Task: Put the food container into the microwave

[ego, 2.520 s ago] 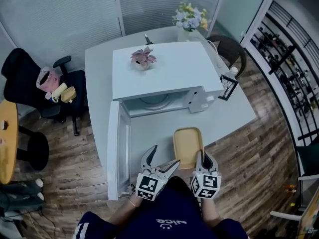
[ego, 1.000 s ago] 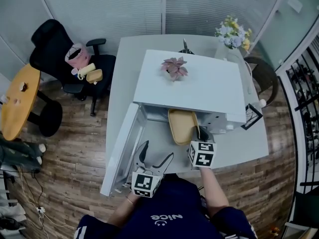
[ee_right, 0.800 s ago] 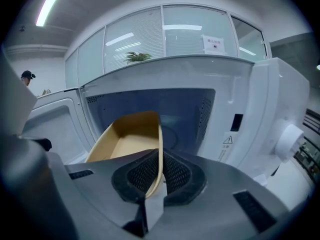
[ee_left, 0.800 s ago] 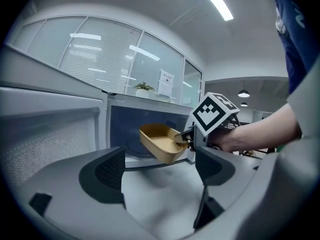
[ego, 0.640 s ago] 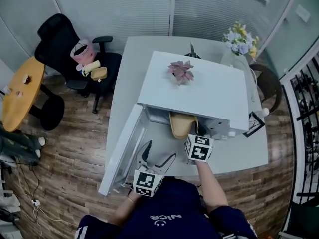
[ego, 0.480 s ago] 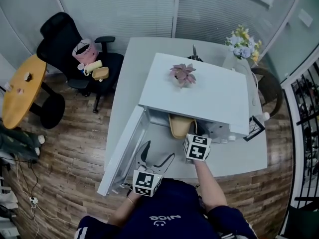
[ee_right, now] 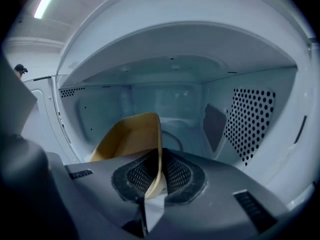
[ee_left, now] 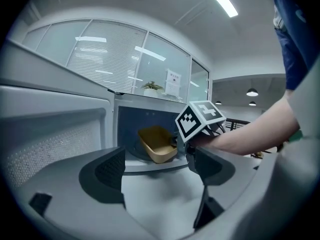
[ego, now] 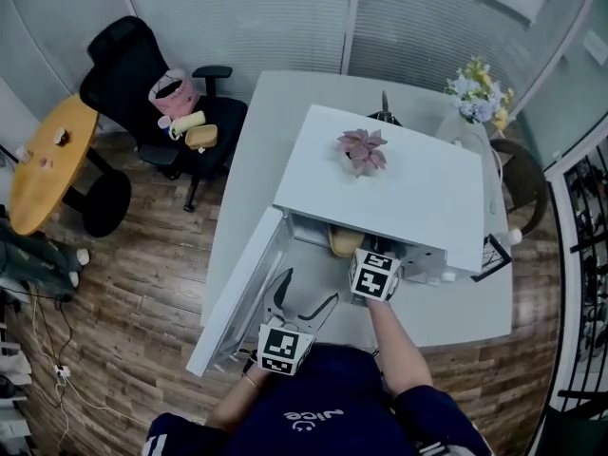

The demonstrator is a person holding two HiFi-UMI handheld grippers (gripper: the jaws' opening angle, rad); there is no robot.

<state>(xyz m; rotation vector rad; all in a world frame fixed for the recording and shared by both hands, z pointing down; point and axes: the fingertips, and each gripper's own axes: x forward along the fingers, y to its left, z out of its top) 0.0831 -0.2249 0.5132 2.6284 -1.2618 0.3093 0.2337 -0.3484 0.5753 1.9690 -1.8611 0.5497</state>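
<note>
The tan food container (ee_right: 131, 137) hangs inside the white microwave (ego: 394, 183), over its glass turntable (ee_right: 175, 134). My right gripper (ee_right: 157, 181) is shut on the container's near rim, reaching into the cavity. From above, only a sliver of the container (ego: 344, 242) shows under the microwave's top, with the right gripper's marker cube (ego: 373, 275) at the opening. The left gripper view shows the container (ee_left: 157, 144) inside the cavity. My left gripper (ego: 306, 300) stands open and empty in front of the opening, beside the open door (ego: 239, 293).
The microwave stands on a grey table (ego: 256, 169) with a small pink plant (ego: 361, 150) on its top. A flower vase (ego: 477, 91) sits at the table's far right. A black chair (ego: 152, 84) with items and a round wooden table (ego: 47, 160) stand to the left.
My right gripper has carried the container from the table in front of the microwave forward into the cavity. The left gripper has stayed open near the door.
</note>
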